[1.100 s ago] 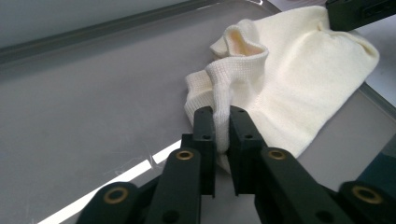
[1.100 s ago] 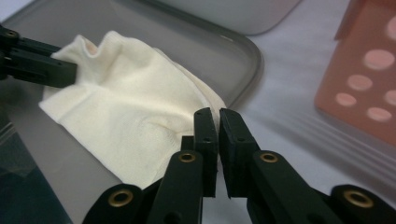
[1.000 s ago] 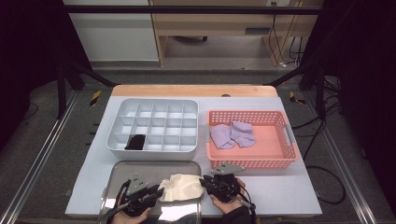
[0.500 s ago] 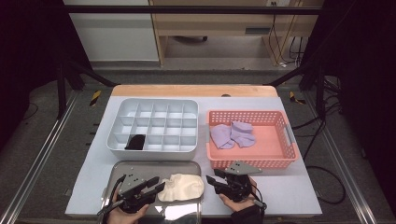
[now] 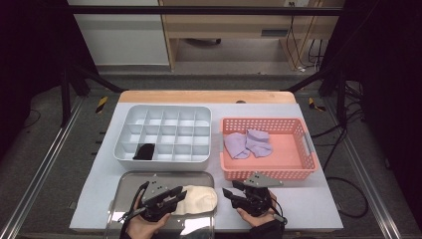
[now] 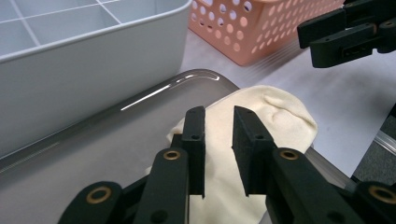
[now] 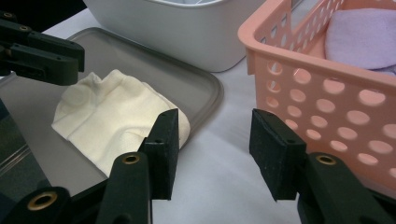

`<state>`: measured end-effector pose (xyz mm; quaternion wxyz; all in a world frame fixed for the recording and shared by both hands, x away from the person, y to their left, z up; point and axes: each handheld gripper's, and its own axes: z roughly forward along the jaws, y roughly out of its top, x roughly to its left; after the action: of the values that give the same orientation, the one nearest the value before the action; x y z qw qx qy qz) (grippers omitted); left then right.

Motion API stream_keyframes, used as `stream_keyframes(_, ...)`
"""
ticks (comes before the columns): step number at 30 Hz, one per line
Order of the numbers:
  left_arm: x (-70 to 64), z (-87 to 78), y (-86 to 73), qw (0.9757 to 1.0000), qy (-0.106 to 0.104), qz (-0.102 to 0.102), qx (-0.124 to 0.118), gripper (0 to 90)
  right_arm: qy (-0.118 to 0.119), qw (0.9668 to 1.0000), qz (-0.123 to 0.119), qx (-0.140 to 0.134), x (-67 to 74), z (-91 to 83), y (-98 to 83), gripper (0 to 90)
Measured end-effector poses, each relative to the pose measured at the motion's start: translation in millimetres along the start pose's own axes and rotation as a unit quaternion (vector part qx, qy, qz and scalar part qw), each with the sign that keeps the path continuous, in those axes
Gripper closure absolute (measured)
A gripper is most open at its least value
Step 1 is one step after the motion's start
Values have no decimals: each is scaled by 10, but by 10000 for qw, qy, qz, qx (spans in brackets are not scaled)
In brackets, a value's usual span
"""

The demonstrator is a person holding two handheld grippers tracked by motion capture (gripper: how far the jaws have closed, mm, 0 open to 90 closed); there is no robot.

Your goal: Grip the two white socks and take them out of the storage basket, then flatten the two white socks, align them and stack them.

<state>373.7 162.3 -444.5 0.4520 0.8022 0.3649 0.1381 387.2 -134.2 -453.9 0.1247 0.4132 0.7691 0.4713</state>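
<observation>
Cream sock (image 5: 198, 199) lay on the grey tray (image 5: 164, 175) at lower centre of the high view. Left claw (image 5: 175, 195) hung over its left end, jaws narrowly apart, just been closing, not clamped. Right claw (image 5: 230, 193) sat just right of the tray over the desk (image 5: 308, 199), jaws apart, just been opening, nothing between.

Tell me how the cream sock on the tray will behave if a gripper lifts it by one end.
The cream sock lies soft and creased on the tray, so it will likely droop rather than stay flat. It looks thin and probably light. Folded on itself, it may unfold once lifted.
</observation>
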Motion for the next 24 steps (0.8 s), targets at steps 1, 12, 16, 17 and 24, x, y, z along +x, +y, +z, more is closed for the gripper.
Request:
stream_keyframes(1, -14, 26, 6, 10000, 0, 33, 24, 766, 1, 10000, 6, 14, -2, 2, -1, 531)
stream_keyframes(12, -103, 278, -10, 9996, 18, 185, 230, 894, 91, 9998, 108, 155, 34, 60, -20, 542)
stream_keyframes(16, -125, 338, -45, 9995, -59, 108, 294, 894, 132, 9995, 154, 221, 56, 91, -33, 552)
stream_keyframes(17, -133, 348, -49, 9995, -79, 99, 305, 894, 138, 9995, 152, 225, 60, 99, -35, 554)
stream_keyframes(24, -194, 434, -89, 9986, -150, 171, 482, 894, 273, 9987, 262, 330, 107, 174, -68, 584)
